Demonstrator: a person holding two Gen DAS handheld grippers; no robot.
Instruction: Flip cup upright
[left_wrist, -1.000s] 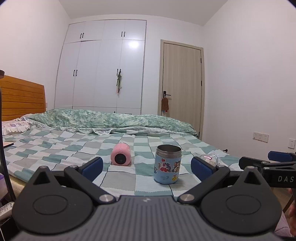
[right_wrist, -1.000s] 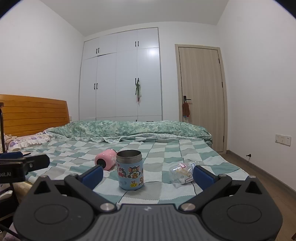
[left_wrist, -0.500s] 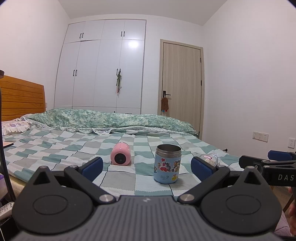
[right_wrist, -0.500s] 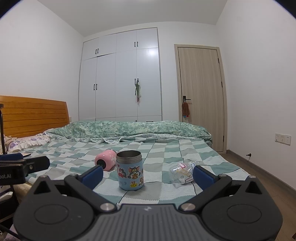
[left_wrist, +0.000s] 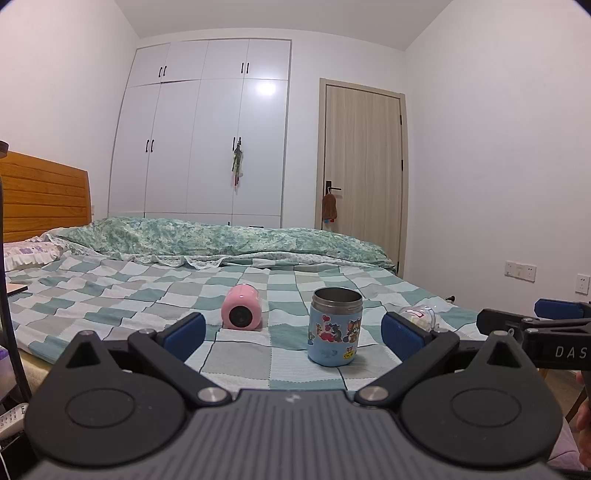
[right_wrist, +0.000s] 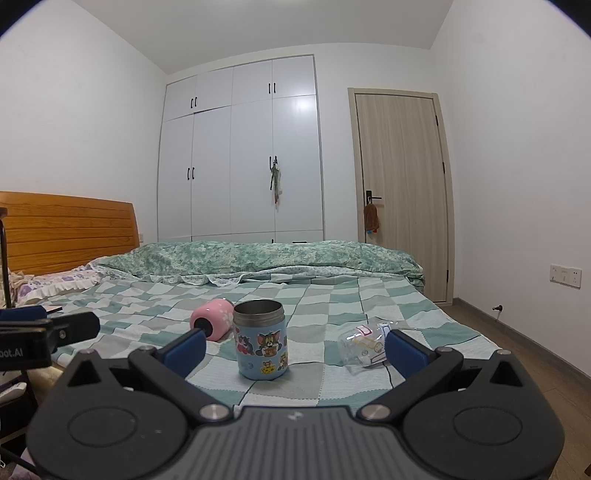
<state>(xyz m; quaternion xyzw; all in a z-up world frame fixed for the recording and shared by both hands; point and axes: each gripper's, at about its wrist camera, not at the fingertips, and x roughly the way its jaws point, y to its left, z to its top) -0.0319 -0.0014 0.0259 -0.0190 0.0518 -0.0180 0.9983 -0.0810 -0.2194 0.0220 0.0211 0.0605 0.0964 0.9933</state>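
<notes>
Your left gripper is spread wide and holds nothing, hanging just off the near edge of the bed. Your right gripper is spread wide too, empty, at that same near edge. The blue cartoon cup stands upright on the checked bedspread close to the near edge, its steel mouth facing up, apart from both grippers. Beside it, a little farther in, the pink cup lies on its side with one round end facing you. A clear plastic cup lies tipped over near the bed's near right corner
</notes>
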